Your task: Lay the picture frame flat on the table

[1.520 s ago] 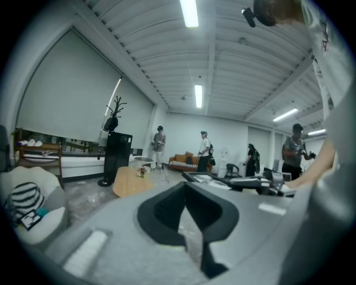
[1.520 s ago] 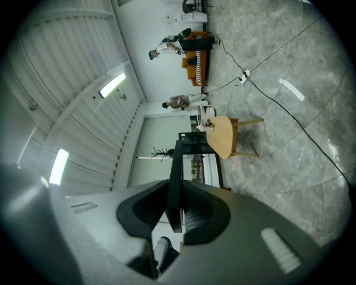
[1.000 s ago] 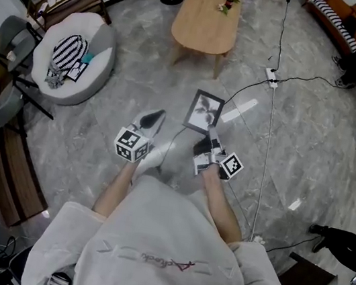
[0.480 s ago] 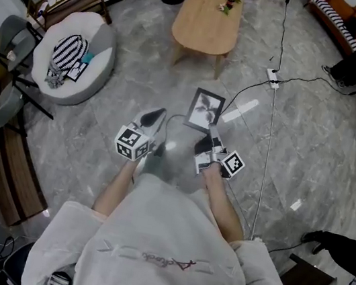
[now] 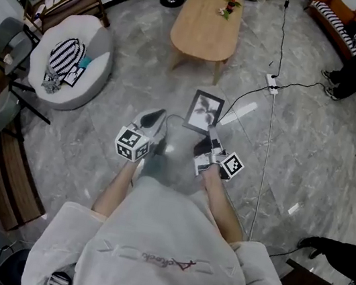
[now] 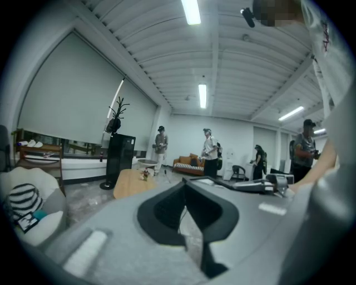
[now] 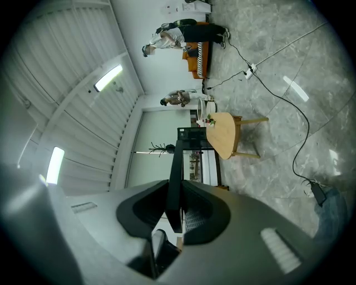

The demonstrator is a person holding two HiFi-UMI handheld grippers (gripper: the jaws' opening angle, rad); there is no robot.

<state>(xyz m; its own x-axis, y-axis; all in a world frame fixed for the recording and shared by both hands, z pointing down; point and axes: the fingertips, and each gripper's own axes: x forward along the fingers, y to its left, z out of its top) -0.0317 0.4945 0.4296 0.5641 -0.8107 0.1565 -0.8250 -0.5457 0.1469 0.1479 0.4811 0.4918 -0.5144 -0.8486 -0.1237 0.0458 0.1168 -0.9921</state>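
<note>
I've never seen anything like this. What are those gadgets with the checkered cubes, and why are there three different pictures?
No robot here: a person holds a hand-worked pincer, a gripper, in each hand; the patterned cubes are part of them. The top-down picture comes from a camera on the person's head and shows the left gripper and the right gripper above a grey stone floor. The other two come from small cameras riding on each gripper, looking along its jaws. The right gripper is clamped on an edge of a black picture frame, seen edge-on in its own view. The left gripper's jaws are together with nothing between them. Ahead stands an oval wooden table, bare but for a small ornament at its far end; the frame is not on it yet.
</note>
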